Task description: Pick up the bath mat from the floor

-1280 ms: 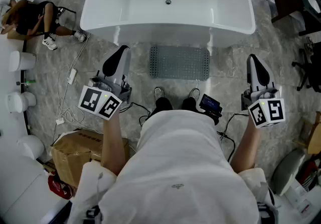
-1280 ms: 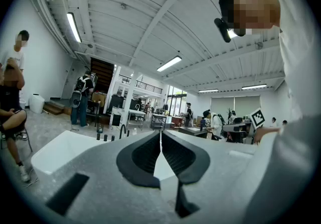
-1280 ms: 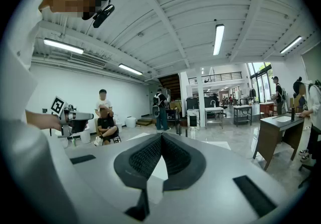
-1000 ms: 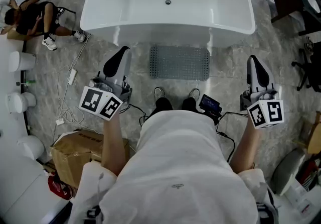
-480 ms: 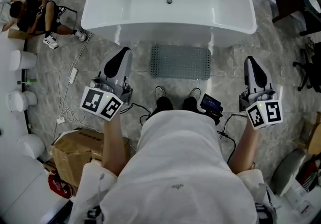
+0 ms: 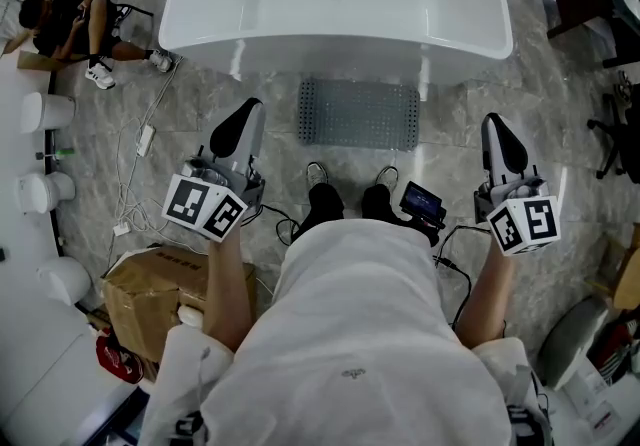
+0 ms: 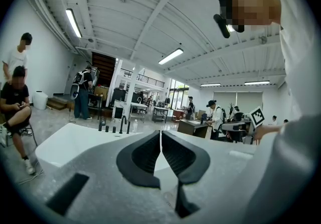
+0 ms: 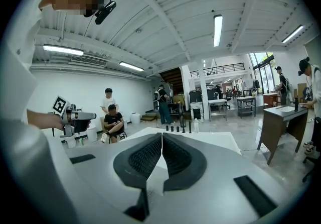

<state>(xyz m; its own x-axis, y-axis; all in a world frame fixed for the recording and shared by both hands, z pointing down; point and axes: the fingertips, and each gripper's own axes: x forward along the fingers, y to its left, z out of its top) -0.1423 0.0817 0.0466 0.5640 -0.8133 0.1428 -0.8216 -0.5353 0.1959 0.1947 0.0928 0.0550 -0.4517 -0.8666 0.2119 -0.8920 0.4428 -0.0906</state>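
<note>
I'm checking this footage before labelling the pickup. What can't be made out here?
- The bath mat: absent from both gripper views, which look over the bathtub.
- The bathtub's far rim: cut by the head view's top edge.
- The cardboard box: partly behind the person's left arm, head view.

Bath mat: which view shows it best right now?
The head view: the grey bath mat lies whole on the floor before the bathtub. Both gripper views look across the room and miss it.
</note>
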